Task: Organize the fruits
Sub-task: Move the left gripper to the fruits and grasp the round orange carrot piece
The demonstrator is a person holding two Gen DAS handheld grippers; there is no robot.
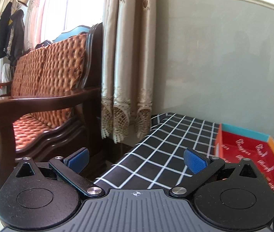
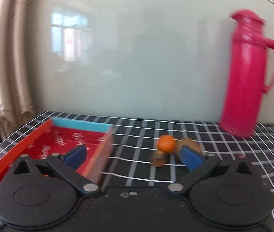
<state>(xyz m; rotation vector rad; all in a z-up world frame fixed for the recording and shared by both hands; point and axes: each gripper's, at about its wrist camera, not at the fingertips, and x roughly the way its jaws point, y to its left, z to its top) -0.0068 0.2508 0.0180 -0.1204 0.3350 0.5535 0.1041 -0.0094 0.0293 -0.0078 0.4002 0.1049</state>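
A: What is the biggest thing here?
B: The table (image 2: 204, 135) under its black checked cloth, set against a pale wall. On it the shallow red box (image 2: 75, 139), open on top, lies with its long side running away from the camera toward the wall, at the table's left.
A: And around it?
B: A pink thermos (image 2: 247, 73) stands upright at the back right, well apart from the box. Off the table's left end are a curtain (image 1: 127, 58) and a wooden sofa (image 1: 46, 89).
A: The fruit?
B: An orange fruit (image 2: 166, 144) sits on the cloth right of the box, touching a brown fruit (image 2: 189, 143) and a smaller brown one (image 2: 158, 159); blur hides their shape and axis.
A: The tools?
B: The right gripper (image 2: 133, 154) is spread wide, holding nothing, its right pad in front of the brown fruit. The left gripper (image 1: 137, 160) is also spread, over the table's left edge.
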